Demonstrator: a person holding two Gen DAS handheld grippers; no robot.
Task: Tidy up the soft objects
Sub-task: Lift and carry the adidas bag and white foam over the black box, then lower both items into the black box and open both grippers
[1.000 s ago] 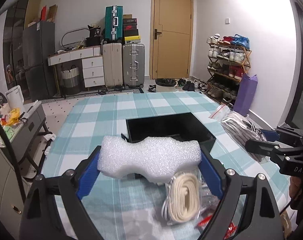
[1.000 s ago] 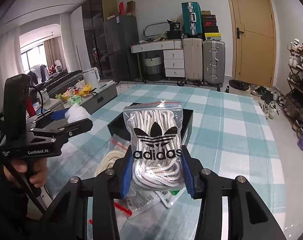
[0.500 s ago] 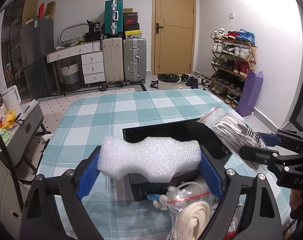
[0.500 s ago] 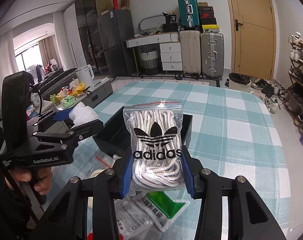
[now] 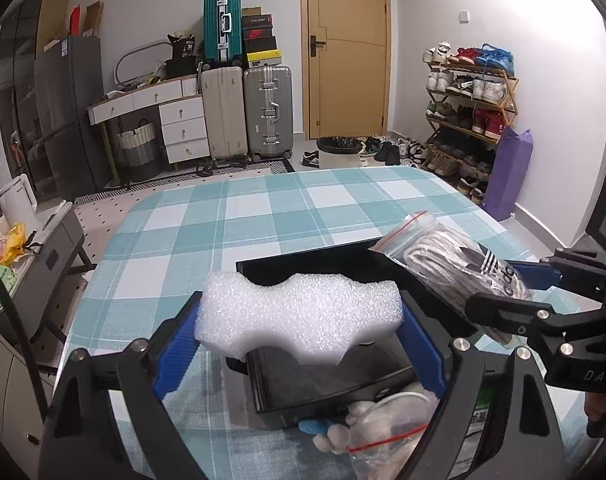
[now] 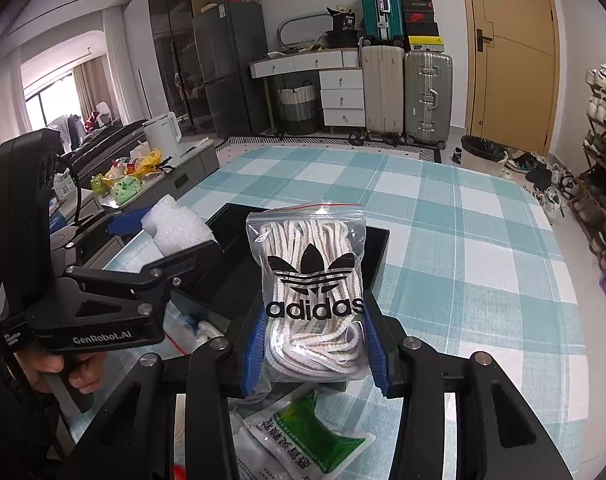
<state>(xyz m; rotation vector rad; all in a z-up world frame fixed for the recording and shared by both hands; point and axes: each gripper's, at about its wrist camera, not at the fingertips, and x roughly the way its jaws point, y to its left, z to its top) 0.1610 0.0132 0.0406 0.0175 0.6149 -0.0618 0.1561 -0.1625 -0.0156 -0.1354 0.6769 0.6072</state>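
Black box [image 5: 327, 376] on checked table [image 5: 263, 216] looks empty; nothing stowed yet, I judge. My left gripper [image 5: 299, 324] clamps foam block [image 5: 299, 316] above it. Right gripper [image 6: 313, 344] pinches bagged laces [image 6: 309, 280] over box. Loose packets [image 6: 303, 440] remain.

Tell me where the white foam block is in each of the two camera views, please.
Left wrist view: the white foam block is centre, low, clamped in the left claw.
Right wrist view: the block is left of centre, beside the black box.
Shared landmark: the yellow door.
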